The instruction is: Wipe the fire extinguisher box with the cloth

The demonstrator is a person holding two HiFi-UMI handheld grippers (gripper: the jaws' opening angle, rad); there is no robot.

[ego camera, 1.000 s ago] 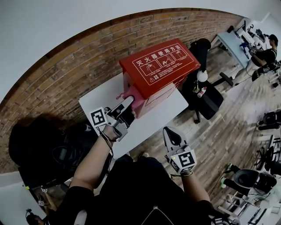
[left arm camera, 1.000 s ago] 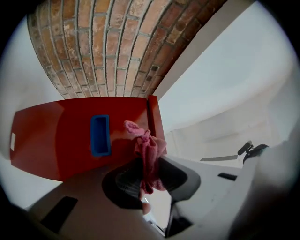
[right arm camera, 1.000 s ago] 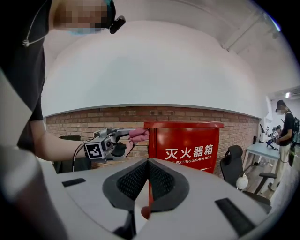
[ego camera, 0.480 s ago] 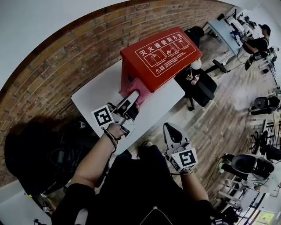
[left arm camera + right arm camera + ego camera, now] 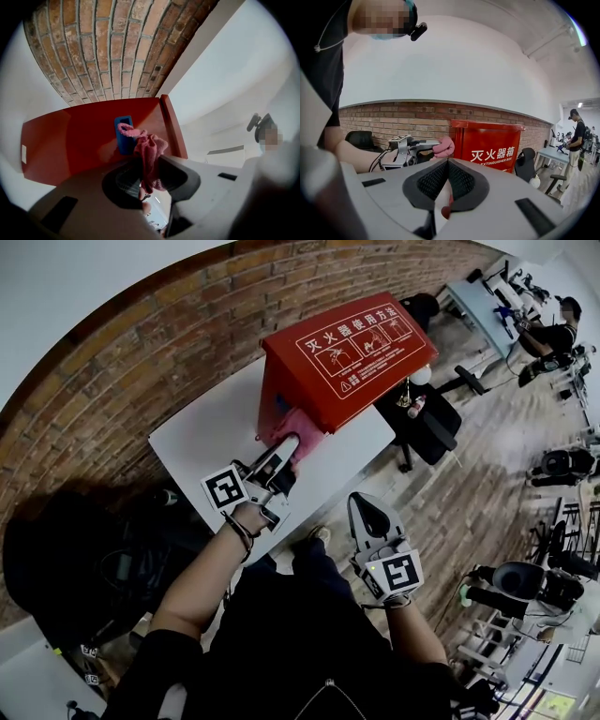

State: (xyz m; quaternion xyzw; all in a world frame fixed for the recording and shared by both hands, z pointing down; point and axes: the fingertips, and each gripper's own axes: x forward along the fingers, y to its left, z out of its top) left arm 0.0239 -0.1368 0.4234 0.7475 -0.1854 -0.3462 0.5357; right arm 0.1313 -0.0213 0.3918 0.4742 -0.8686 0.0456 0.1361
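1. We saw the red fire extinguisher box [image 5: 342, 362] standing on the white desk [image 5: 202, 423] in the upper middle of the head view, with a brick wall [image 5: 112, 362] behind it.
2. The left tool [image 5: 284, 444] was clamped on the pink cloth [image 5: 298, 421], just left of centre in that view.
3. The cloth was bunched against the box's left side, low and near its front corner.
4. In the left gripper view, the cloth [image 5: 149, 152] stuck out from between the jaws at lower centre. It lay in front of the red side [image 5: 70, 140], next to a blue fitting [image 5: 123, 135] on that side.
5. The right tool [image 5: 362, 502] hung at the lower right of centre in the head view, well apart from the box and off the desk's edge.
6. In the right gripper view its jaws [image 5: 447, 161] met at the tips and held nothing we could make out.
7. That view also showed the box front [image 5: 490, 140] right of centre and the cloth [image 5: 444, 146] just left of it.
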